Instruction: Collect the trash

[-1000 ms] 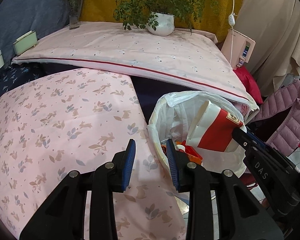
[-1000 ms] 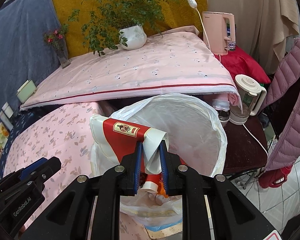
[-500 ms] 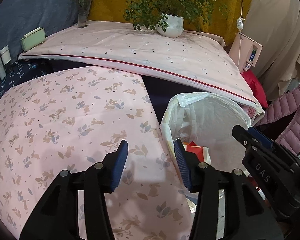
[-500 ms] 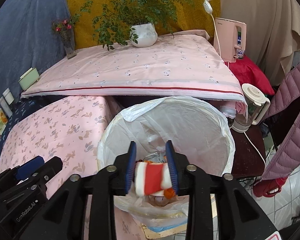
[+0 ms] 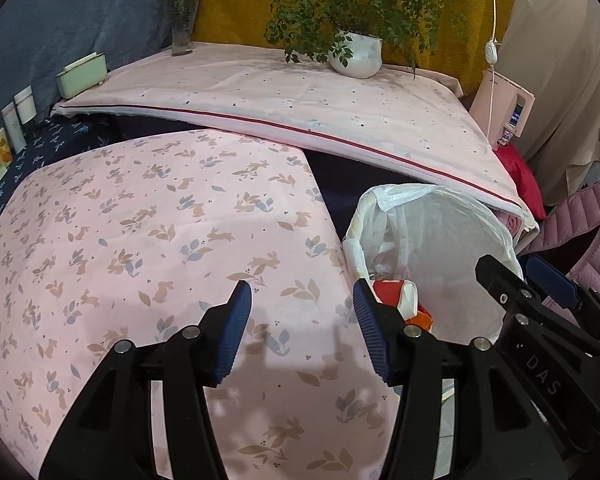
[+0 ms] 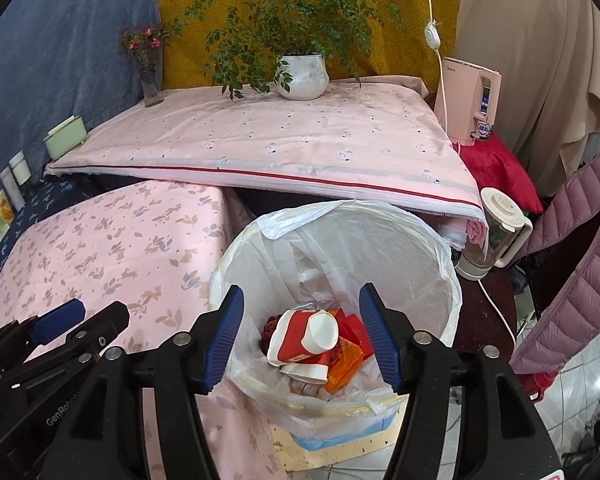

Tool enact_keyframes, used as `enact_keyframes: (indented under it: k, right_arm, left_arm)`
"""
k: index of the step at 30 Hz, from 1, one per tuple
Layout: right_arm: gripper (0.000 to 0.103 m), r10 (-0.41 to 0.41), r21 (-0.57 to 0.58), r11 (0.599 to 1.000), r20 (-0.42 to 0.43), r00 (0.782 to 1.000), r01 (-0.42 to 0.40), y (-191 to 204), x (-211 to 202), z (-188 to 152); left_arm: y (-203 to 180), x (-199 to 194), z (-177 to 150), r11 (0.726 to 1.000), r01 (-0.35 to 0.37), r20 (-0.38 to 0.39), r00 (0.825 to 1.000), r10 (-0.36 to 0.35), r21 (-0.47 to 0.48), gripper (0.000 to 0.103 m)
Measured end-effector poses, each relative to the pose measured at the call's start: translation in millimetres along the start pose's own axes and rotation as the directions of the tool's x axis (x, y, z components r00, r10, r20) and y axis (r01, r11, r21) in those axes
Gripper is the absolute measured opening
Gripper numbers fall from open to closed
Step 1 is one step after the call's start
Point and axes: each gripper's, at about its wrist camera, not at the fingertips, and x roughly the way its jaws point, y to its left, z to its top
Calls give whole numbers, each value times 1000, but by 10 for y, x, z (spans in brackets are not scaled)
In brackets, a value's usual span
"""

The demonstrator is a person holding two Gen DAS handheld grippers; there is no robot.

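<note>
Opening right claw (image 6: 301, 330) over bin (image 6: 452, 280), cup (image 6: 300, 344) inside.

The left gripper (image 5: 302, 312) points forward and downward, its two black arms ending in ribbed blue pads (image 5: 236, 320) that stand well apart with nothing between them; the jaws hold a steady gap. The right gripper (image 6: 302, 320) is angled downward too, and its jaws are opening, the blue pads (image 6: 224, 332) clear of anything and gripping nothing. Each gripper shows at the edge of the other's view: the right one at the lower right of the left wrist view, the left one at the lower left of the right wrist view, side by side and apart.
</note>
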Motion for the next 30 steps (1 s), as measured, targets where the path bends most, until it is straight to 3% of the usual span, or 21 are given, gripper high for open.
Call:
enact_keyframes:
  k: [15, 19, 22, 24, 30]
  right_arm:
    - [83, -27, -22, 999, -18, 999, 27, 49, -199, -191]
    - [84, -30, -29, 999, -32, 999, 29, 45, -215, -239]
    - [87, -29, -40, 999, -29, 999, 28, 45, -236, -268]
    - [96, -36, -49, 998, -28, 999, 35, 55, -247, -286]
    - [96, -44, -57, 997, -30, 999, 43, 44, -284, -339]
  left_arm:
    - [127, -169, -223, 996, -87, 3, 996, 87, 2, 66]
    - [146, -192, -287, 995, -100, -2, 995, 100, 6, 67]
    - [163, -219, -335, 995, -102, 0, 995, 102, -3, 76]
    - [159, -239, -353, 994, -113, 6, 994, 113, -4, 78]
    - [163, -267, -415, 993, -120, 1, 993, 120, -1, 80]
